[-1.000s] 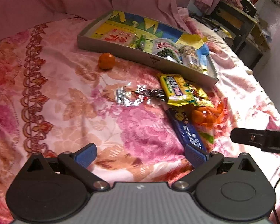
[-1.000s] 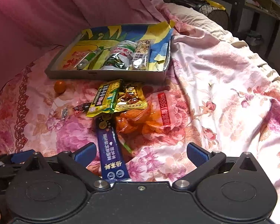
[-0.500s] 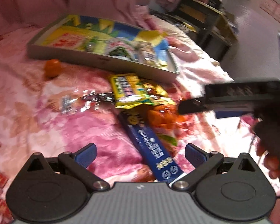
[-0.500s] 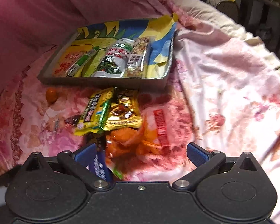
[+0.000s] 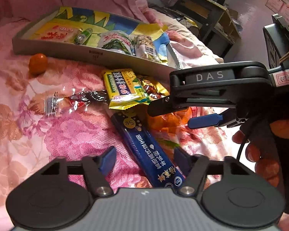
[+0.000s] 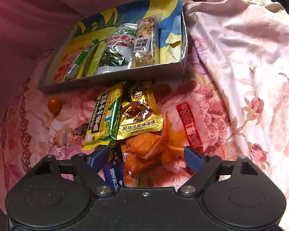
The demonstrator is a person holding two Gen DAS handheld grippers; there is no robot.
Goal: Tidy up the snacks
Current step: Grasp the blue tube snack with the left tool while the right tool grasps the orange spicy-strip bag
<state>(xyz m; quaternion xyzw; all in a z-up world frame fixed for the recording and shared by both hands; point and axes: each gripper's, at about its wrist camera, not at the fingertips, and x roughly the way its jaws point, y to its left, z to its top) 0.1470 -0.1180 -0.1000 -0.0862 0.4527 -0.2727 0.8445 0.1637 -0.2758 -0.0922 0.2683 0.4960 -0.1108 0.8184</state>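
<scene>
A long blue stick packet (image 5: 148, 150) lies on the pink bedspread between the fingers of my left gripper (image 5: 144, 159). Its jaws are closing, and the pads stand clear of the packet. My right gripper (image 6: 146, 157) hangs over a clear bag of orange snacks (image 6: 144, 150). Those jaws are closing too, with the bag between them and untouched. In the left wrist view the right gripper (image 5: 169, 117) reaches in from the right over that orange bag (image 5: 163, 121). A yellow-green packet (image 6: 106, 119) and a gold packet (image 6: 140, 113) lie just beyond it.
A grey cardboard tray (image 6: 113, 79) behind the pile holds several packets. A small orange fruit (image 5: 38, 63) and a clear-wrapped sweet (image 5: 67, 102) lie to the left. A dark shelf unit (image 5: 212, 15) stands off the bed at back right. A hand (image 5: 260, 154) holds the right gripper.
Both grippers have come forward and down onto the pile, and their jaws have narrowed. The right gripper has slid into the left wrist view from the right.
</scene>
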